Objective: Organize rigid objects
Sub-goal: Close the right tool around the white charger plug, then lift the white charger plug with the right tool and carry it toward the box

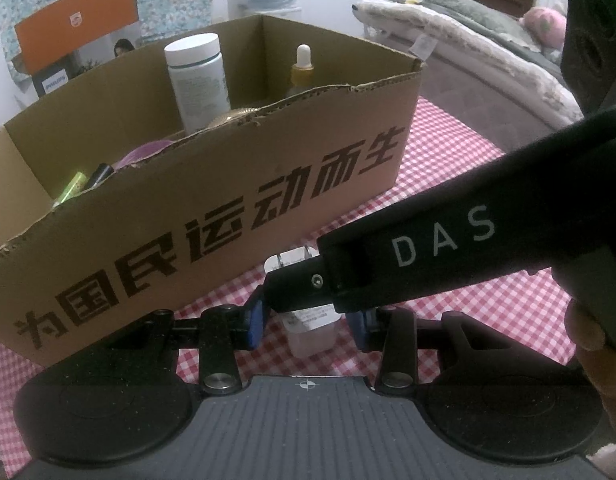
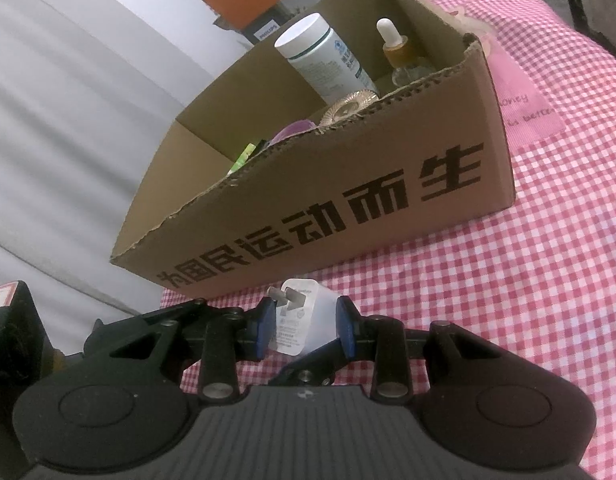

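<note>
The table (image 2: 507, 280) wears a red-and-white gingham cloth, with a plain pink patch (image 2: 519, 96) lettered in darker pink. The cardboard box (image 2: 347, 208) is brown kraft, printed with big dark-brown characters. Inside it stand a white bottle (image 1: 196, 76) with a white cap and a greenish label, and a dropper bottle (image 1: 302, 70) of amber-yellow with a white top; beside them show a gold ribbed disc (image 2: 349, 104), something purple (image 1: 144, 152), and a lime-green stick (image 1: 72, 188) next to a black one. The charger plug (image 2: 298, 320) is white with grey prongs. Both tongs are black with blue pads (image 2: 266, 332). Behind sits an orange carton (image 1: 76, 20).
</note>
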### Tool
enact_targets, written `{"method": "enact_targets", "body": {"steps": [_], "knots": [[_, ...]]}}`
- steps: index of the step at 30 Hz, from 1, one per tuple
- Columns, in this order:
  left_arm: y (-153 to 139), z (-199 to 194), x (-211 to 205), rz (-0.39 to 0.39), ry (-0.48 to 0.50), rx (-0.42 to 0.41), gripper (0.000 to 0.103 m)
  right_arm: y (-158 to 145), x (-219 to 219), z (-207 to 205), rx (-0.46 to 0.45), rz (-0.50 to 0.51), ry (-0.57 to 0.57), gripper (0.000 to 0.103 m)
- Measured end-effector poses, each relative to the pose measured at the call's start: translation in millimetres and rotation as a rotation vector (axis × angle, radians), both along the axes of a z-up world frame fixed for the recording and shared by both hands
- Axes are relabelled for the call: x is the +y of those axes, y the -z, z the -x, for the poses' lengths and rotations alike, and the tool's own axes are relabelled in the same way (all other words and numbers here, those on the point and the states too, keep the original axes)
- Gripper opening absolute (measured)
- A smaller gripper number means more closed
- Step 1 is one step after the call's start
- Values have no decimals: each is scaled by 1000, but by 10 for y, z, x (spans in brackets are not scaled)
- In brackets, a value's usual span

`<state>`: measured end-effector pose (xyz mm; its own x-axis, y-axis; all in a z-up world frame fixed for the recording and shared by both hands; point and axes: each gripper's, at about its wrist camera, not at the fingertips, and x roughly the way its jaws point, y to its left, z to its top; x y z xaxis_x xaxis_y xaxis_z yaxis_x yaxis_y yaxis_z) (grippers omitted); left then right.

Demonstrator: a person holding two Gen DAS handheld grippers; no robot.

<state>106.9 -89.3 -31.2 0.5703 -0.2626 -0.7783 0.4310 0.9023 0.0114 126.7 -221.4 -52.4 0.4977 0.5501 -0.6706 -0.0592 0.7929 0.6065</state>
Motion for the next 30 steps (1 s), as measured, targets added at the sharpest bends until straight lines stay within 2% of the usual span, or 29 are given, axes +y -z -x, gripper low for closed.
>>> {"method": "enact_targets", "body": {"steps": [11, 20, 26, 30], "knots": [[-48, 60, 11, 9, 0, -7, 39, -63, -17, 47, -12, 9, -5, 37], [-198, 165, 11, 29, 6, -45, 39, -217, -24, 172, -52, 28, -3, 37], [-450, 296, 10, 51, 23, -119, 39, -464, -22, 336, -112, 52, 9, 37], [-680, 379, -1, 66, 31, -194, 39, -740, -2, 470, -192, 87, 16, 37]]}}
